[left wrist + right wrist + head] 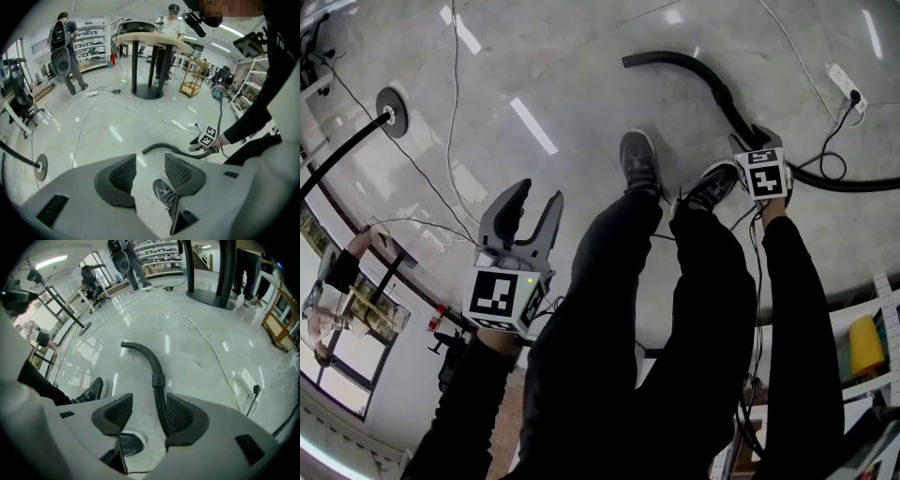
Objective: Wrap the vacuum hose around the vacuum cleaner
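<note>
The black vacuum hose lies on the glossy grey floor, curving from its rigid end down to my right gripper and running on to the right. In the right gripper view the ribbed hose passes between the jaws of my right gripper, close against the right pad; the left pad stands clear of it. My left gripper hangs open over bare floor at the lower left, nothing between its jaws. From there the hose and right gripper show ahead. No vacuum body is in view.
My two dark shoes stand between the grippers. A white power strip and thin cables lie on the floor near the hose. A black pole's round base sits far left. A pedestal table, shelves and standing people are beyond.
</note>
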A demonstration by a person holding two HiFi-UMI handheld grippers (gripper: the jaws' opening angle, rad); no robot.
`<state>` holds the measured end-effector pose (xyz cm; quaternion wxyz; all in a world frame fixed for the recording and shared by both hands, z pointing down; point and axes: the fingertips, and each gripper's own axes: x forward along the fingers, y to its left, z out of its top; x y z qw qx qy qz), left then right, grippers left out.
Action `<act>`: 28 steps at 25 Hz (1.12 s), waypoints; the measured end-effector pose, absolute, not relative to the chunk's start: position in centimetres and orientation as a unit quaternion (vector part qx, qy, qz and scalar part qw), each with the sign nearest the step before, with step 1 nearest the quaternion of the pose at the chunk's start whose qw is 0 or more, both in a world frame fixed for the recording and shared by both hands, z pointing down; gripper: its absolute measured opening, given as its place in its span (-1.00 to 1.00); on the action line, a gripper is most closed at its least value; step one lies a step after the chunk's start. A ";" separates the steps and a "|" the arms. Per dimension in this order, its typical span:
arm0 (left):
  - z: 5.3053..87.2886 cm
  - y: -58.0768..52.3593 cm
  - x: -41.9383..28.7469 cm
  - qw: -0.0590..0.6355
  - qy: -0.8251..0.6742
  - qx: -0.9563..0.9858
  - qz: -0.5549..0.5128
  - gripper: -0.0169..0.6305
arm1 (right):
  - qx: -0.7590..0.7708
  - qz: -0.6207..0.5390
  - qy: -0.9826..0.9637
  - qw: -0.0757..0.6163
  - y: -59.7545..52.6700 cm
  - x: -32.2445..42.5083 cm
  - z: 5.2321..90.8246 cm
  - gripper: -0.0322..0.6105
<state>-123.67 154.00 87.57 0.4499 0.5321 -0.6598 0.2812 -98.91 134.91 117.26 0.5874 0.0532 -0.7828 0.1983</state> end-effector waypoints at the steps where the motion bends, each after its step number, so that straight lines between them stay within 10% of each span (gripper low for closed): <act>1: 88.7 154.1 -124.2 0.452 -0.665 0.525 0.279 -0.31 | 0.048 0.192 -0.781 0.593 134.7 -98.6 118.8 -0.22; 15: 96.8 152.9 -129.0 0.462 -0.706 0.481 0.237 -0.31 | -0.020 0.153 -0.718 0.679 135.9 -97.8 134.0 -0.24; 28: 83.3 146.5 -121.3 0.382 -0.628 0.609 0.298 -0.31 | -0.146 0.134 -0.726 0.659 140.0 -92.5 113.3 -0.34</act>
